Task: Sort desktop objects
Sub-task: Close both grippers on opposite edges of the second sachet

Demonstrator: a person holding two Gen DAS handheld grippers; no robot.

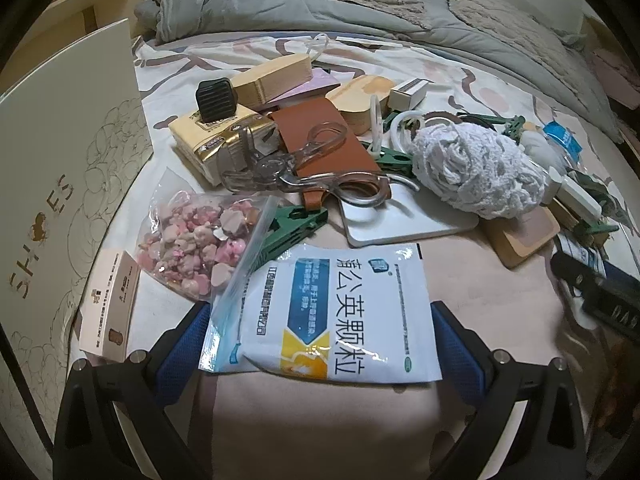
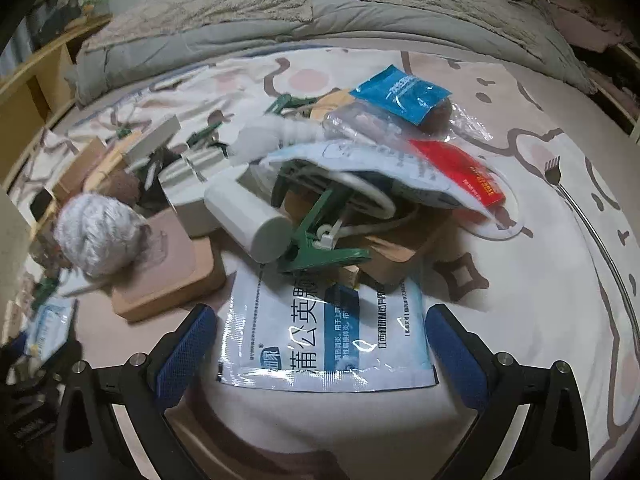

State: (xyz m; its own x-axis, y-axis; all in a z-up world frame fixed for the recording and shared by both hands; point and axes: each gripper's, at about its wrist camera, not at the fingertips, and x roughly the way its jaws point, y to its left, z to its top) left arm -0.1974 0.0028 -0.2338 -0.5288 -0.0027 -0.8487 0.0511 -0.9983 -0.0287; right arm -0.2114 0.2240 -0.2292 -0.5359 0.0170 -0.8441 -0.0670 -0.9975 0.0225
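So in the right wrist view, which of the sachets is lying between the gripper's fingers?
The white-and-blue medicine sachet with large Chinese lettering, flat between the open right gripper. The blue sachet and red sachet sit farther back on the pile.

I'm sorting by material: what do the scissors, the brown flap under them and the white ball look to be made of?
The scissors: clear glossy plastic handles, seemingly metal blades, since the flap shows through the loops. The brown flap: matte leather or imitation, smooth and strap-ended. The white ball: soft knitted yarn or cloth, with a loopy, fuzzy surface.
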